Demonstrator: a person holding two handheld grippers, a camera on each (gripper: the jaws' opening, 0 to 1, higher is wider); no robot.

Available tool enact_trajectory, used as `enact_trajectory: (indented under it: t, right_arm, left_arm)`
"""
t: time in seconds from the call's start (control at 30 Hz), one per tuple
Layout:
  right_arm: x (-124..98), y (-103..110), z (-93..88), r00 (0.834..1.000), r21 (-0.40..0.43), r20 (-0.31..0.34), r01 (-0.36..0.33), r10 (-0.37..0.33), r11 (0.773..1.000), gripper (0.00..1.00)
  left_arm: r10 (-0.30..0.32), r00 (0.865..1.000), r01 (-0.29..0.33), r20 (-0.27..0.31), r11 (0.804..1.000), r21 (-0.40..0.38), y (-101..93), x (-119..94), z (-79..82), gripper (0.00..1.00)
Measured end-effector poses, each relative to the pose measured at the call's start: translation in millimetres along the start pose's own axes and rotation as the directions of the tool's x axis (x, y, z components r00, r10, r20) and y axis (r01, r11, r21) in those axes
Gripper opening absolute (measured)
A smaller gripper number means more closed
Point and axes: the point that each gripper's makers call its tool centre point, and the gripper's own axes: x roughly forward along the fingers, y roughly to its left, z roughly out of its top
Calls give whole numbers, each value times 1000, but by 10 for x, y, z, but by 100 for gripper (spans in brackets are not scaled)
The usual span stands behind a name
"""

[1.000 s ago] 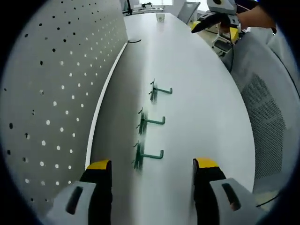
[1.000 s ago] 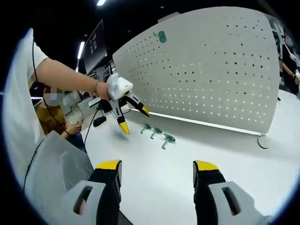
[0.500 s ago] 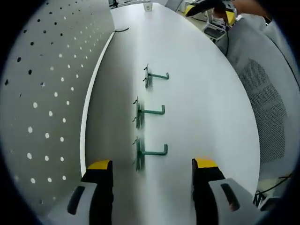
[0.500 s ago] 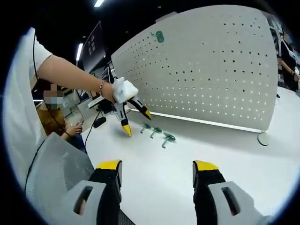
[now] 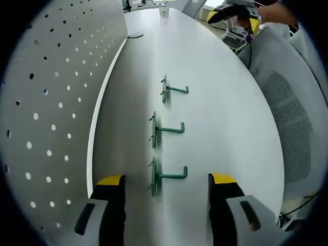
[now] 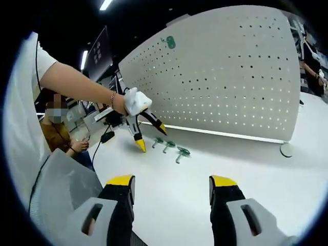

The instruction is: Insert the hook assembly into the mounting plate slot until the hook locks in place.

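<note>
L gripper [image 6: 149, 135] open over hooks [image 6: 169, 147], pegboard [image 6: 225, 87] behind

My left gripper view looks along the table close over the green hooks [image 5: 167, 129]; my right gripper view faces the pegboard [image 6: 225, 82] from farther back, sharing those hooks.

Yellow-tipped claw [image 5: 165, 180], white sleeve [image 6: 41, 61] (bracelet)

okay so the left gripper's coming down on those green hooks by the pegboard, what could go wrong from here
1. The nearest green hook lies flat on the white table between the open left gripper jaws; a thin wire part may slide or twist rather than seat.
2. The middle hook lies close behind, so a long reach could knock it.
3. The pegboard holes are small, so a tilted hook may miss.
</note>
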Motion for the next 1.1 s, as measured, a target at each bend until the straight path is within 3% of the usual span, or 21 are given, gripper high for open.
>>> enact_trajectory:
  t: [0.27,0.53,0.73,1.1]
  right_arm:
    - [-3,-27,-9,1000,-1,-5,5,-5,1000,55]
    - [-21,-33,-11,1000,2,2,8,-8,1000,53]
    - [-33,-20,3,1000,-2,9,5,-5,1000,52]
    - [-41,-28,19,1000,3,19,5,-5,1000,51]
  left_arm:
    - [-2,1000,2,0,1000,9,0,-8,9,63]
    - [5,1000,-5,-9,1000,4,-5,-44,0,34]
    - [34,999,-33,15,997,-73,56,-38,-6,26]
    - [67,998,-66,1,991,-119,106,-44,-14,15]
